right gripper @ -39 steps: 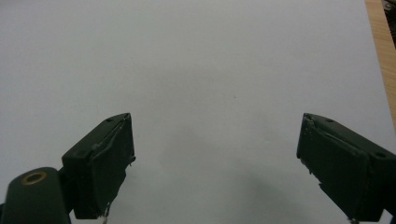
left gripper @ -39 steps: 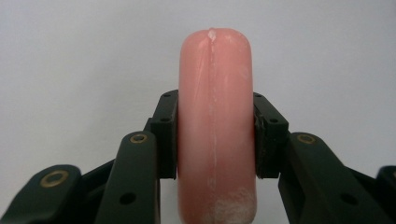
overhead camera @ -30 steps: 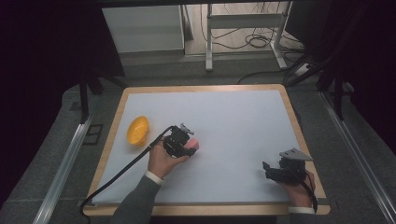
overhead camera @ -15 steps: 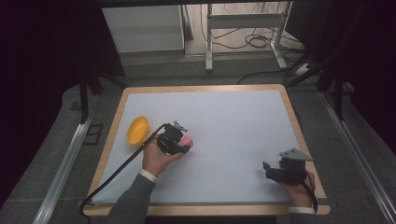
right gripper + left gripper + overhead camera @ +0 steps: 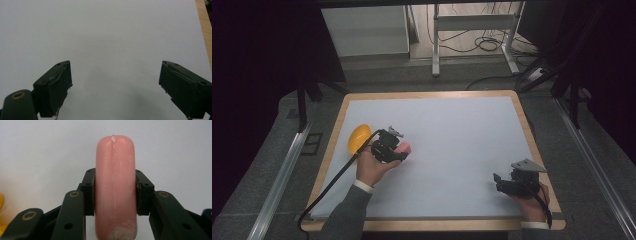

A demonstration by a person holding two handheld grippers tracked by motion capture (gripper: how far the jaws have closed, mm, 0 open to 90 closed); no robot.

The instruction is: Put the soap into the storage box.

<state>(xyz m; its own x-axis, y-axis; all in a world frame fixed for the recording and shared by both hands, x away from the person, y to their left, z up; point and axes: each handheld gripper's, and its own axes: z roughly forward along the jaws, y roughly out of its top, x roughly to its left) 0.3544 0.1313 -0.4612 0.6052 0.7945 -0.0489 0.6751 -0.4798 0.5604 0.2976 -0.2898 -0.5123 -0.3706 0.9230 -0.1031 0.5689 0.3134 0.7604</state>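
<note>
A smooth pink rounded object (image 5: 115, 187) stands upright between the two jaws of my left gripper (image 5: 115, 192), which is shut on it. From the high view the left gripper (image 5: 398, 148) holds the pink object (image 5: 404, 146) over the left part of the white mat, just right of a yellow-orange rounded object (image 5: 358, 137) lying near the mat's left edge. My right gripper (image 5: 501, 182) rests near the mat's front right corner, open with nothing between its jaws; its fingertips (image 5: 60, 80) hang over bare white surface.
The white mat (image 5: 452, 130) covers a wooden-edged table (image 5: 532, 135). A black cable (image 5: 332, 182) trails from the left gripper toward the front left. Metal rails (image 5: 277, 180) run along both sides; desk legs and cables stand beyond the far edge.
My left gripper has moved left and slightly away with the pink object, ending closer to the yellow-orange object. The right gripper has stayed in place.
</note>
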